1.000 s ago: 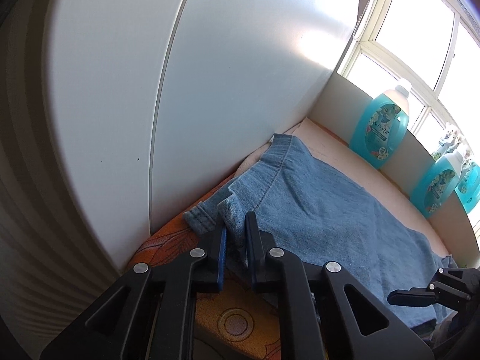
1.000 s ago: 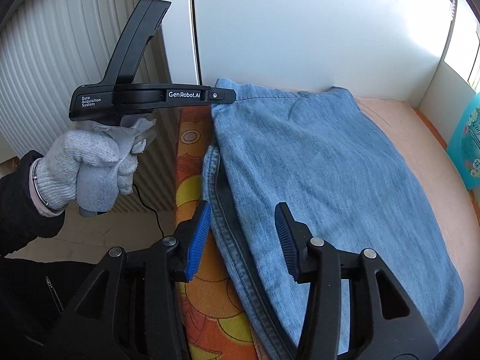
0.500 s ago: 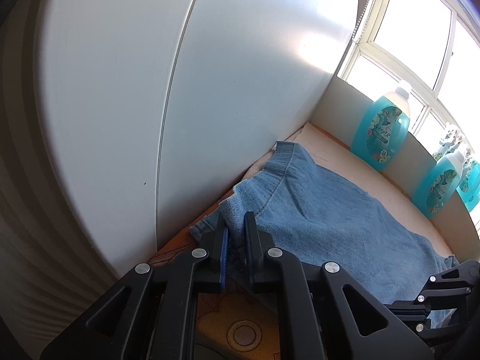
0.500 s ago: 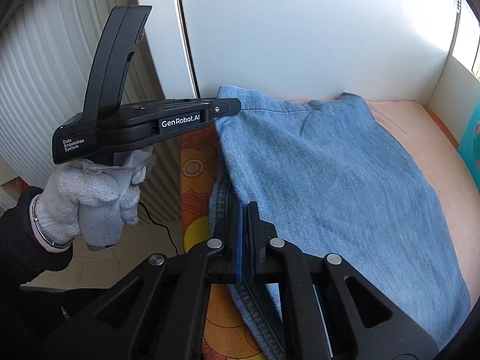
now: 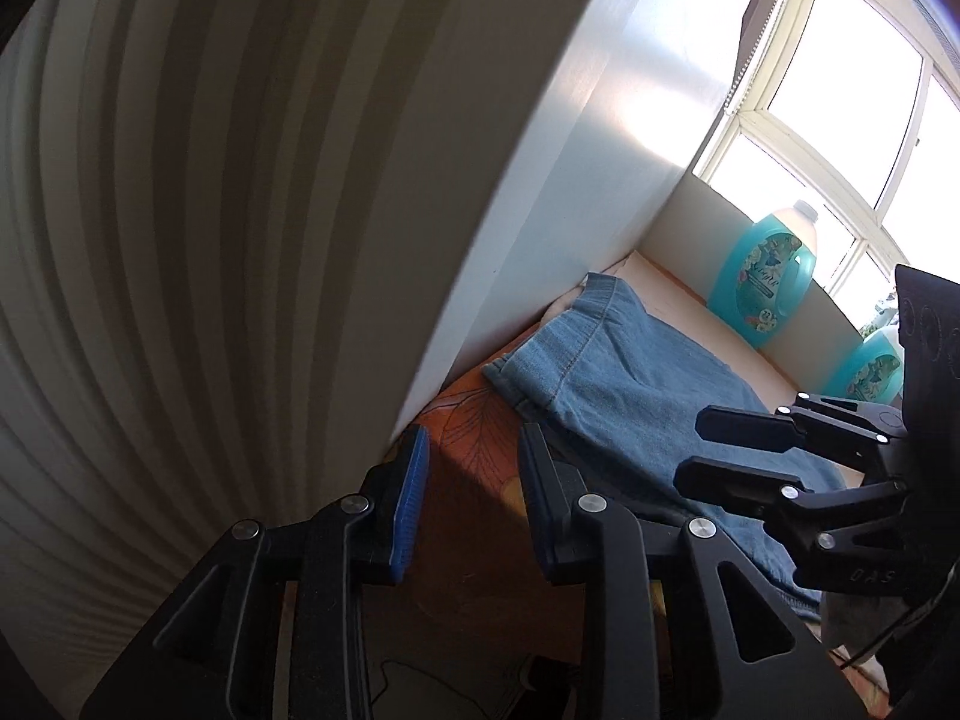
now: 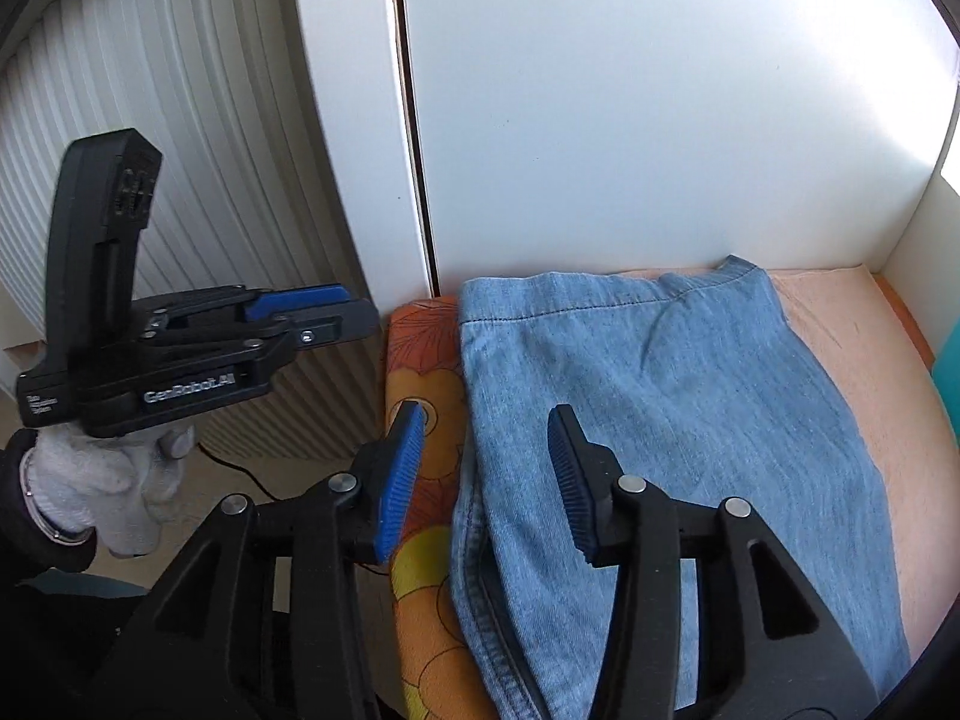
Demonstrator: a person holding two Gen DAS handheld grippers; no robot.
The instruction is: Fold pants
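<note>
- Wall (image 6: 660, 90): white panel, landmark for the rest. Ribbed shutter off its left edge.
- Pad (image 6: 420, 372): orange floral, runs out from the wall's foot w/ a peach sheet on top.
- Jeans (image 6: 660, 420): lie flat on the pad, far hem just short of the wall. Already doubled into a compact rectangle, layered edges stacked along the left side. Looks mostly done; prob. one more fold or a tidy-up left, can't say for sure.
- Bottles (image 5: 762, 276): two teal detergent jugs along the sill, right of the wall. Label too blurred to read.
- R gripper (image 6: 486, 474): over the jeans' near left edge, away from the wall. Jaws have just been opening, now spread, nothing pinched; denim lies below the gap.
- L gripper (image 5: 474, 492): off the pad's left end, by the shutter. Jaws have just been opening, partly spread, empty.
- Writing: "GenRobot.AI" on L gripper's side, blurry; small white print near its rear not legible.
</note>
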